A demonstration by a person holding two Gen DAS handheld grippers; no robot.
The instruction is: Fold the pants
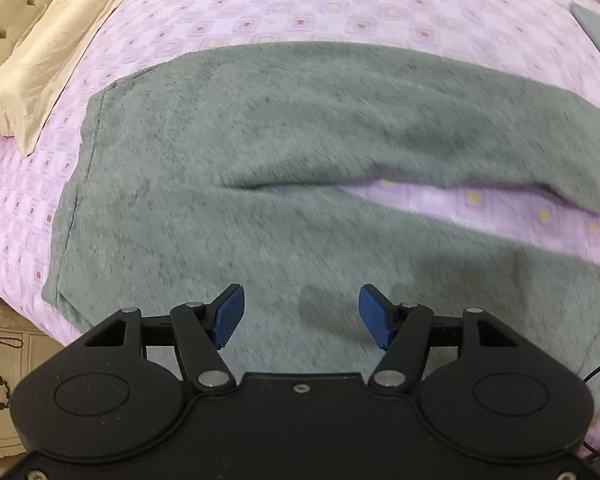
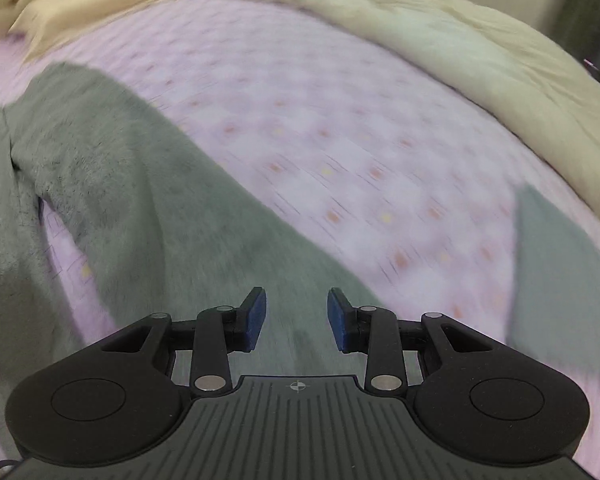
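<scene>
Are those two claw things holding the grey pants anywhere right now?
No. The left gripper and right gripper are both open above the grey pants, with nothing between their pads.

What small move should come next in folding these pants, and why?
Probably lower the left gripper and close it on the pants. Both grippers, left and right, hang open over the cloth, holding nothing, and the two legs still lie spread apart on the sheet.

Grey pants (image 1: 260, 152) (spread flat) on pink-sheeted bed (image 1: 340, 12)
</scene>
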